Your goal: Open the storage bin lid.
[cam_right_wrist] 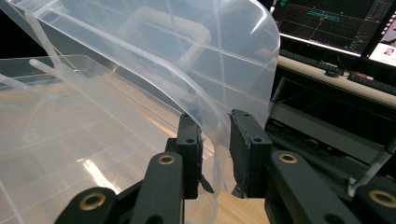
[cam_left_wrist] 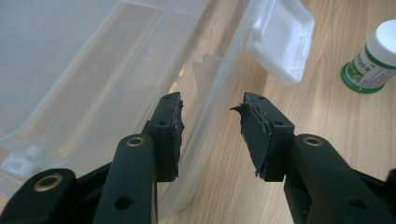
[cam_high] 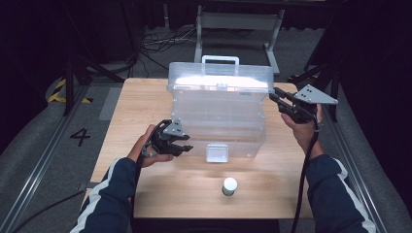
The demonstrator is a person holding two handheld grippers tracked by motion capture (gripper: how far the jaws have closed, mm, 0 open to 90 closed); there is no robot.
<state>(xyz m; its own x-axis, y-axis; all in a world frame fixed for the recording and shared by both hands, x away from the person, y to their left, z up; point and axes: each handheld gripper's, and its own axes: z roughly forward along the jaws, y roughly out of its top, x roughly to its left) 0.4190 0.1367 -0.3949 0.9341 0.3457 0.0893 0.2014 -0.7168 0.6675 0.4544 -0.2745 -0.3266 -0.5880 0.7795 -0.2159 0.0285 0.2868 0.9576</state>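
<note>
A clear plastic storage box [cam_high: 218, 121] stands across the far middle of the wooden desk [cam_high: 145, 194], its lid [cam_high: 219, 77] raised and its white carry handle [cam_high: 220, 59] at the top. A front latch flap [cam_high: 217, 152] hangs open onto the desk, toward the near edge.

The right gripper [cam_high: 281, 103] is up at the right end of the lid. In the right gripper view its jaws straddle the lid's curved edge [cam_right_wrist: 212, 140] with a narrow gap on either side — whether the pads actually press on the plastic I cannot tell.

The left gripper [cam_high: 183, 143] sits low at the box's near left corner. Its jaws stand partly open, one inside the box's front wall [cam_left_wrist: 210, 116] and one outside, gripping nothing.

A small white-capped bottle [cam_high: 230, 186] with a green label stands alone near the desk's near edge, well apart from both grippers.
</note>
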